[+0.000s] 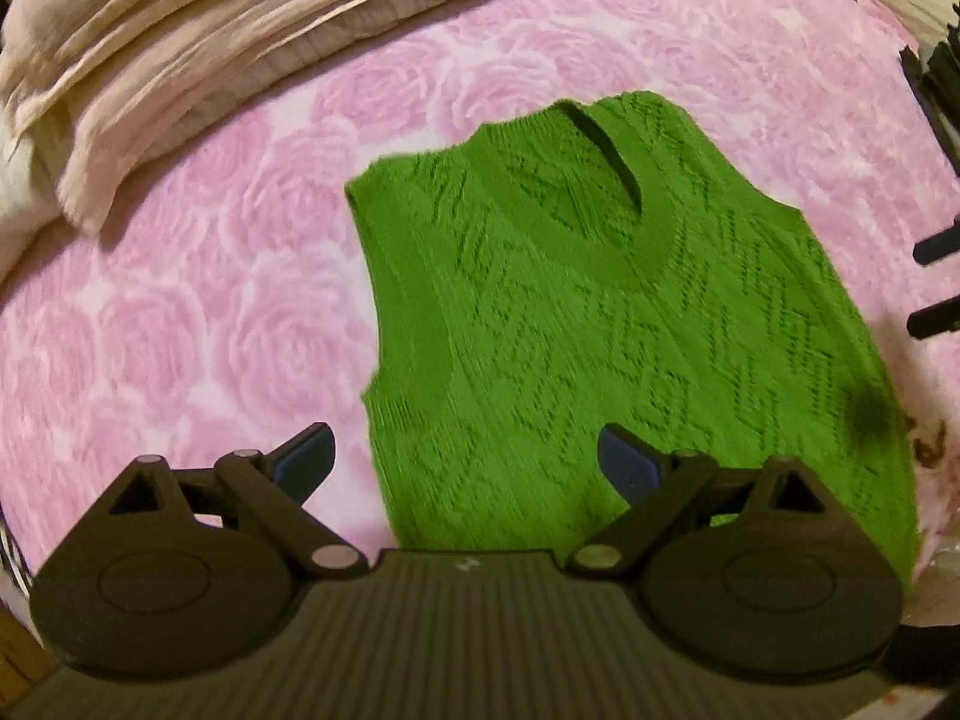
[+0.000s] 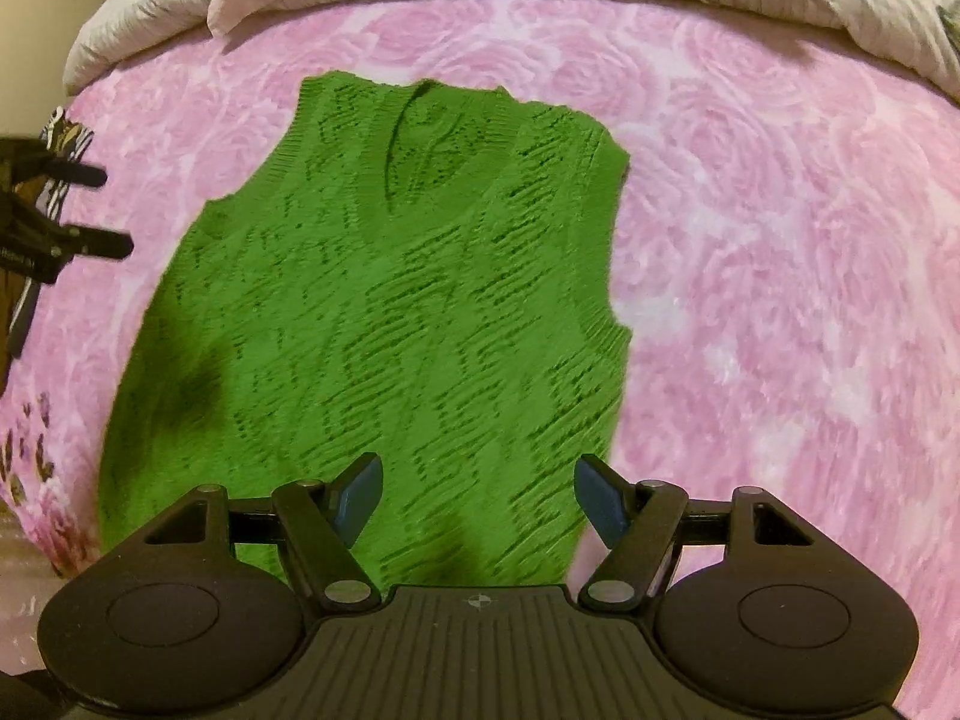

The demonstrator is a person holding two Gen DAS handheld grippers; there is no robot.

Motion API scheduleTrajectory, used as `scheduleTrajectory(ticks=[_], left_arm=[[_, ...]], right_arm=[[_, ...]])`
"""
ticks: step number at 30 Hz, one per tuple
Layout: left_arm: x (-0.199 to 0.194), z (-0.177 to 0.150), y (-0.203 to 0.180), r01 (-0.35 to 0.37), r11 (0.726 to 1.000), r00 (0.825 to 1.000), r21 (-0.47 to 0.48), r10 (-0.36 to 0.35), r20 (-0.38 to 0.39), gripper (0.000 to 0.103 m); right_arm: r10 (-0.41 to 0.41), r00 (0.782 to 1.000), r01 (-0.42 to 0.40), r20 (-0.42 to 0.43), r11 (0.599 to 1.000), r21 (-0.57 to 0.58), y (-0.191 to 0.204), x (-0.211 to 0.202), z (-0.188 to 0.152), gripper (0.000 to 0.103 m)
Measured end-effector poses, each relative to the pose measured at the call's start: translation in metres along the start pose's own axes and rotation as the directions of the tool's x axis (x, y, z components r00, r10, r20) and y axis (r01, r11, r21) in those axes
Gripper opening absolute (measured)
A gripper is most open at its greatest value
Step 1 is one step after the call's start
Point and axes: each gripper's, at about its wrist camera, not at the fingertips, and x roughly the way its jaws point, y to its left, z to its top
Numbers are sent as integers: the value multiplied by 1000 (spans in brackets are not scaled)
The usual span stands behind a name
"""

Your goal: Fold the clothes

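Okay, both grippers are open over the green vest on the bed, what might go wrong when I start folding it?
1. The vest is an open, holey knit; a fingertip of the left gripper might snag a hole and stretch it.
2. The right gripper hangs over the hem near one side edge; a pinch there may catch only the top layer, so the fold drags unevenly.
3. The pink blanket underneath looks plush, so a deep pinch may grab it too.

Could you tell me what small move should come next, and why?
Probably lower both open grippers, left and right, onto the hem corners: the green vest lies flat and unfolded on the pink blanket, and neither gripper holds it.
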Motion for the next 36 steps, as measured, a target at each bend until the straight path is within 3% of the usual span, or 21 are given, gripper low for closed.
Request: scheduleTrajectory(ticks=[6,12,17,22,24,28,31,32,33,36], left_arm=[[34,52,19,-7,994,997,112,-3,81,91],[88,106,37,12,966,989,260,-50,140,85],[128,133,46,82,945,988,316,-120,101,67],[160,140,52,124,925,987,359,-153,52,64],[172,139,56,138,918,987,371,-160,30,63],[184,137,62,180,917,980,355,-198,13,57],[179,137,62,200,909,976,365,-220,12,34],[177,137,60,203,906,975,370,-222,11,19],[173,137,59,201,904,975,377,-222,14,13],[159,135,53,167,901,979,401,-199,40,9]], right_arm=[[20,996,-11,88,994,-107,-39,19,49,68],[48,985,-6,163,969,-247,-70,56,113,68],[103,976,-38,192,948,-317,-84,89,161,67],[144,979,-78,144,919,-387,-75,124,182,65],[140,985,-88,97,906,-413,-74,139,185,58],[129,990,-93,54,895,-435,-78,158,183,53],[155,987,-126,38,907,-403,-85,158,186,47],[161,986,-137,30,911,-388,-86,156,188,34],[162,986,-140,27,917,-372,-87,154,189,26],[169,985,-151,24,929,-339,-88,142,189,8]])
